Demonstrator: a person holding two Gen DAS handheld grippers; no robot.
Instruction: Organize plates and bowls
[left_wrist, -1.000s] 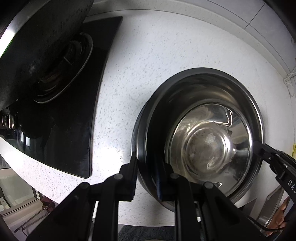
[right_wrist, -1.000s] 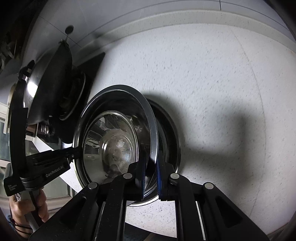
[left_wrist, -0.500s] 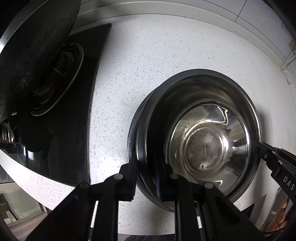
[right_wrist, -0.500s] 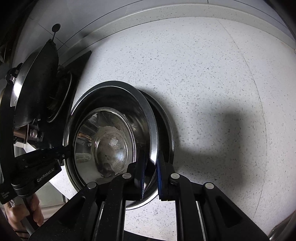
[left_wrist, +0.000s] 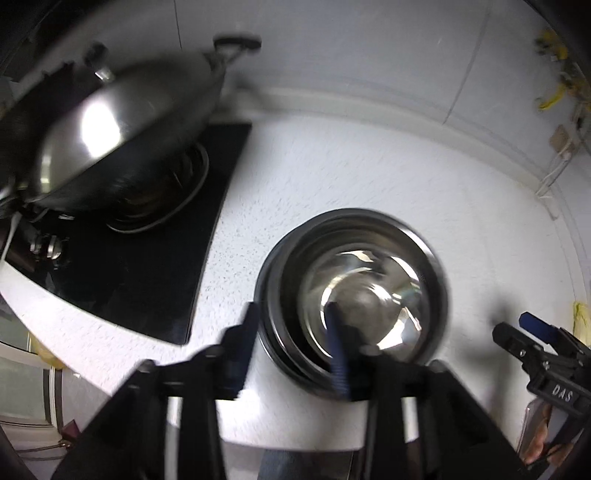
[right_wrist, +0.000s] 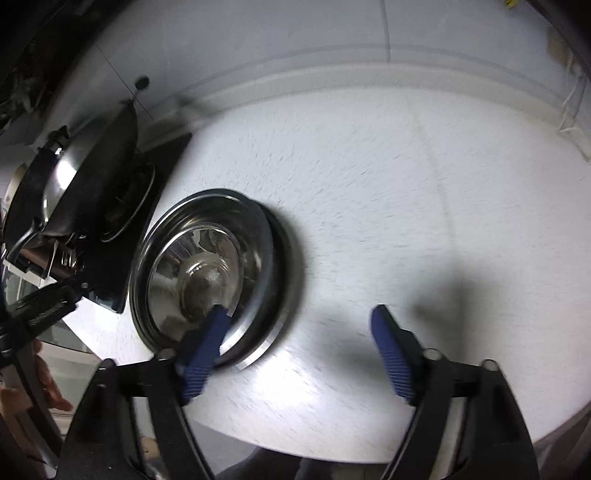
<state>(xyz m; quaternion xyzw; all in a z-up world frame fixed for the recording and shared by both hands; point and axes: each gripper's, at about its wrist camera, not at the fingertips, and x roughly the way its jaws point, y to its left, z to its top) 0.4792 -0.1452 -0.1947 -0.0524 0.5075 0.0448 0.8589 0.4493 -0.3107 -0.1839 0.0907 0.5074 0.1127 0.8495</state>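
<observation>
Both grippers, left (left_wrist: 291, 332) and right (right_wrist: 299, 325), just opened, empty, off stacked steel bowls (left_wrist: 354, 295): stiff, slick; best gripped at six-o'clock rim.

wok (left_wrist: 110, 136) motion-blurred and cut off at left edge, stacked bowls' (left_wrist: 354, 299) near rim hidden behind fingers

The left hand-held gripper (left_wrist: 293, 338) was matte black, its two fingers lined with ribbed blue pads (left_wrist: 338, 354), with round pivot screws along its linkage arms. The right hand-held gripper (right_wrist: 301, 341) matched it: black angular arms, ribbed blue pads (right_wrist: 391, 360), and silver screw heads. White letters "DAS" marked its black body.
</observation>
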